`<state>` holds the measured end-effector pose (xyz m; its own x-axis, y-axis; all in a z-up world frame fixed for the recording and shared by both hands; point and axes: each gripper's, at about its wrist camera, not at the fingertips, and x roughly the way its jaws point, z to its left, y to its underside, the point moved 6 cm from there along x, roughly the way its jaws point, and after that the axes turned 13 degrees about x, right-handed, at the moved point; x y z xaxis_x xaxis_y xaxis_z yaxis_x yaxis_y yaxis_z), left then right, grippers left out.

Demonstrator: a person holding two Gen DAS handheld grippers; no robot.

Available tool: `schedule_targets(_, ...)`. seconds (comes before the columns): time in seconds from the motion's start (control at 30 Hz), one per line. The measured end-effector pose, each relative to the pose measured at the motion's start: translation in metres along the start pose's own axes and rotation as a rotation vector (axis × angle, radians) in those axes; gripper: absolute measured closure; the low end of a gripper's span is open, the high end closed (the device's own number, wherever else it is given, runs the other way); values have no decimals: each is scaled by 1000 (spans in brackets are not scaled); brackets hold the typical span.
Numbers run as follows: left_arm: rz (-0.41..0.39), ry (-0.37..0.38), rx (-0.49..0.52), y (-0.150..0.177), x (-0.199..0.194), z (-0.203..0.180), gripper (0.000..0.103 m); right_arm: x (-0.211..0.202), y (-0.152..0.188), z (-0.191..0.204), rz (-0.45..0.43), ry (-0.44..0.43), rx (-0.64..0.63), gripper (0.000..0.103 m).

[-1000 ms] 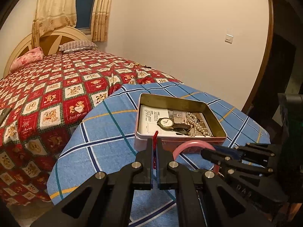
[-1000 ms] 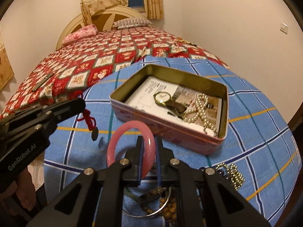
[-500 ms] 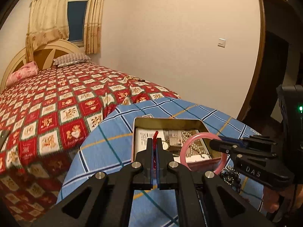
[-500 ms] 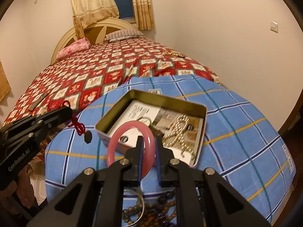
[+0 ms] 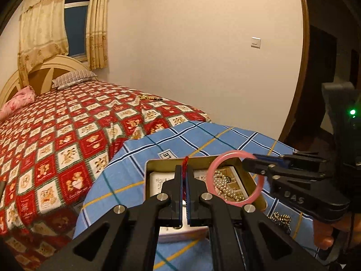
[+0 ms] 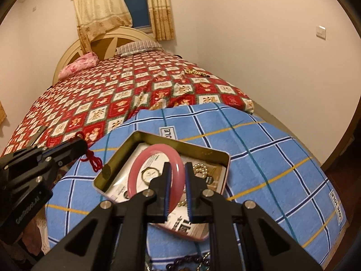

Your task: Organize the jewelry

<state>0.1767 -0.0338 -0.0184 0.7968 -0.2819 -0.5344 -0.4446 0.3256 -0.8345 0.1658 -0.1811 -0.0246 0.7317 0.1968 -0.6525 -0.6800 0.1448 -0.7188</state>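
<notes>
An open metal tin (image 6: 198, 150) sits on the blue checked tablecloth (image 6: 259, 149). Inside lie a watch (image 6: 149, 172), a pearl necklace (image 5: 225, 186) and a printed card. My right gripper (image 6: 176, 171) is shut on a pink bangle (image 6: 137, 176) and holds it over the tin; the bangle also shows in the left wrist view (image 5: 211, 178). My left gripper (image 5: 184, 176) is shut on a red cord (image 5: 186, 160), whose knotted end (image 6: 94, 161) hangs beside the tin's left corner.
A bed with a red patchwork cover (image 5: 67, 131) stands beyond the table. Loose bead strands lie on the cloth near the tin's right side (image 5: 281, 219) and under my right gripper (image 6: 187, 260). A doorway (image 5: 322, 67) is at the right.
Both grippers have risen and moved forward. The pink bangle has gone from in front of the tin to above its inside. The red cord now hangs near the tin's left corner.
</notes>
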Motion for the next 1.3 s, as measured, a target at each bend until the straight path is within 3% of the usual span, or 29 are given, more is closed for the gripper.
schedule_targets(0.57,124,-15,32,16,63,-7,102,53,8,-34,101,77,35,90)
schedule_targets(1.3,192,-28,27,27,88,-2,102,64,7,-43,114,112,30,90)
